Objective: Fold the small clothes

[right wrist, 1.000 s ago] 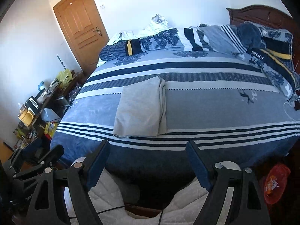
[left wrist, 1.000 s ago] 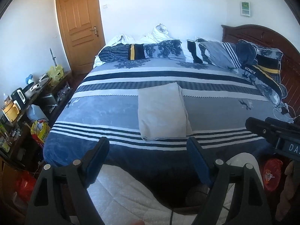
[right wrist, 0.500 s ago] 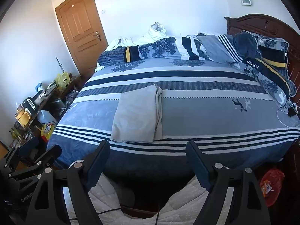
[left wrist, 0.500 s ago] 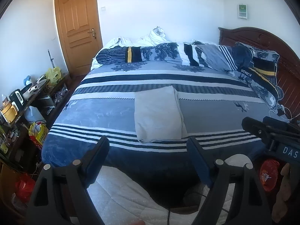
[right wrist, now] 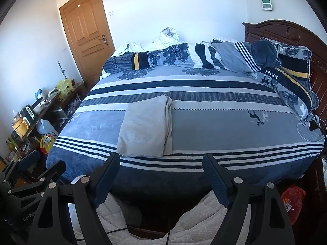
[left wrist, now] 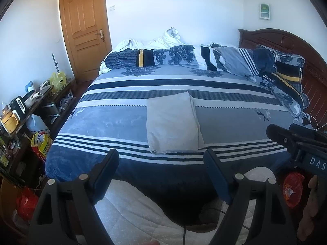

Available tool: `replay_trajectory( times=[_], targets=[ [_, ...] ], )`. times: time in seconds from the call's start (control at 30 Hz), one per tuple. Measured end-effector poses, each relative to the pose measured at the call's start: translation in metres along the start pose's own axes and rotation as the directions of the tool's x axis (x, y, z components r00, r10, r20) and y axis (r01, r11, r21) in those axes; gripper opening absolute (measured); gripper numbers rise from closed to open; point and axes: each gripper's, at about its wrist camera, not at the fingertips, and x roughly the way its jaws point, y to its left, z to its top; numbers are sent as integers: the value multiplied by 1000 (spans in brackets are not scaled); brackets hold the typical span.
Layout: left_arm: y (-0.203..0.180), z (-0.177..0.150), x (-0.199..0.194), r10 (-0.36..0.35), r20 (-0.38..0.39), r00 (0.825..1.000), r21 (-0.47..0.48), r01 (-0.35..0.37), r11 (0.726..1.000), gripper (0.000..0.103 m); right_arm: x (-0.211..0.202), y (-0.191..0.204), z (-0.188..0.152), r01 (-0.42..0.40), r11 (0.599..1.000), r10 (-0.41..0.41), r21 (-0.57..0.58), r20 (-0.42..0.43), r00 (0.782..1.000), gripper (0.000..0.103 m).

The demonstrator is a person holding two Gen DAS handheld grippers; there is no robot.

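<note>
cloth [left wrist: 172,122]: folded on bed [left wrist: 235,120], looks soft, light, floppy | best grab: near edge corners | left gripper [left wrist: 161,163]: wide open, empty | right gripper [right wrist: 161,163]: wide open, empty

Left gripper [left wrist: 161,161] and right gripper [right wrist: 161,161] look alike — black angular frames with silver round screws, dark blue ribbed pads [right wrist: 214,181]; white lettering marks each body's side.

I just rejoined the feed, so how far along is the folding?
Done: one light grey garment lies folded into a rectangle on the striped bedspread. In hand: nothing; left gripper and right gripper are open and empty. Left: no other unfolded small clothes clearly visible.
</note>
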Motion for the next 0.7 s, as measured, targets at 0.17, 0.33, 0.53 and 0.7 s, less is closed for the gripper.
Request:
replay_trajectory(
  times=[0.17, 0.33, 0.53, 0.7],
  targets=[
    [4, 0, 1, 1, -2, 1000, 2, -1, 1000, 84, 0, 0, -2, 6, 1000, -6, 8, -4, 1000, 86],
    [10, 3, 3, -18, -8, 1000, -3, 18, 1000, 84, 0, 0, -2, 9, 1000, -9, 3, -4, 1000, 86],
    [15, 4, 10, -17, -17, 1000, 3, 17, 1000, 84, 1, 1, -3, 21, 1000, -21, -5, 0, 1000, 86],
    [19, -1, 26, -14, -47, 999, -7, 13, 1000, 84, 2, -2, -2, 35, 999, -35, -3, 21, 999, 86]
  ],
)
